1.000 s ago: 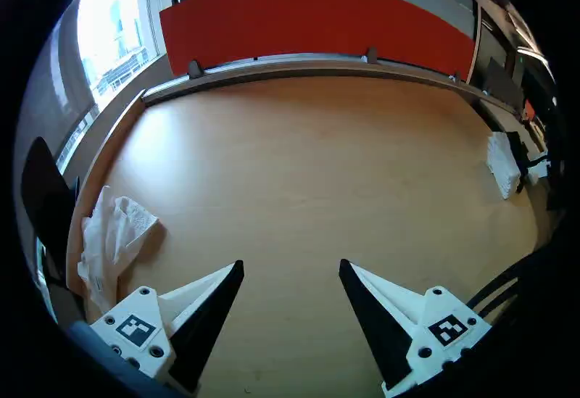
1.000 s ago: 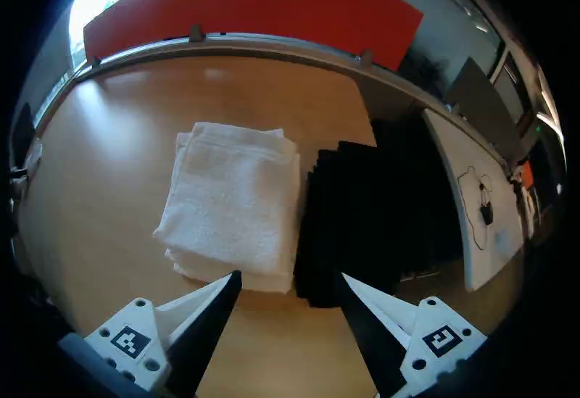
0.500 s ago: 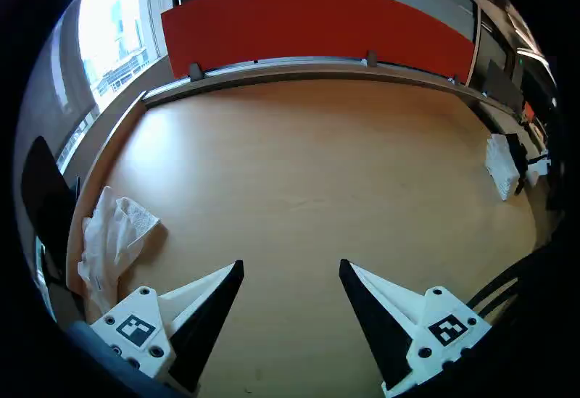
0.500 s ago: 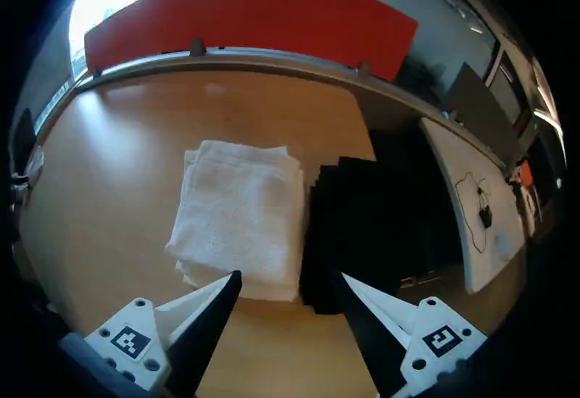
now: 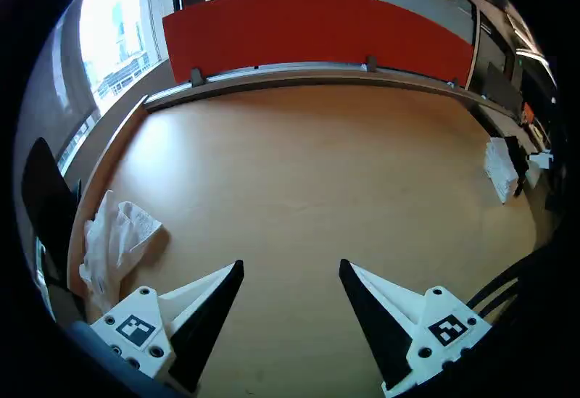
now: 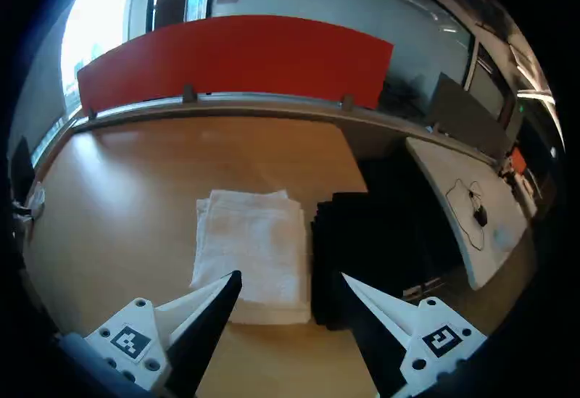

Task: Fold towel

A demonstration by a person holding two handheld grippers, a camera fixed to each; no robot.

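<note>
The right claw (image 6: 290, 275) stood wide open and empty, its tips framing the near edge of the folded white terry towel (image 6: 250, 246). The towel lay flat on the light wooden tabletop (image 6: 145, 180), just beside a black stack of folded cloth (image 6: 370, 246). The left claw (image 5: 290, 264) was equally spread and empty over bare wood. A crumpled white cloth (image 5: 112, 242) lay at the tabletop's left edge, and a long red divider panel (image 5: 312, 32) ran along the far edge.

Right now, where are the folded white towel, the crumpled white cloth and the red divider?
folded white towel (image 6: 250, 249): right gripper view, middle of its top face.
crumpled white cloth (image 5: 114, 242): left gripper view, centre of the bunched fabric.
red divider (image 5: 319, 28): left gripper view, middle of the panel.
</note>
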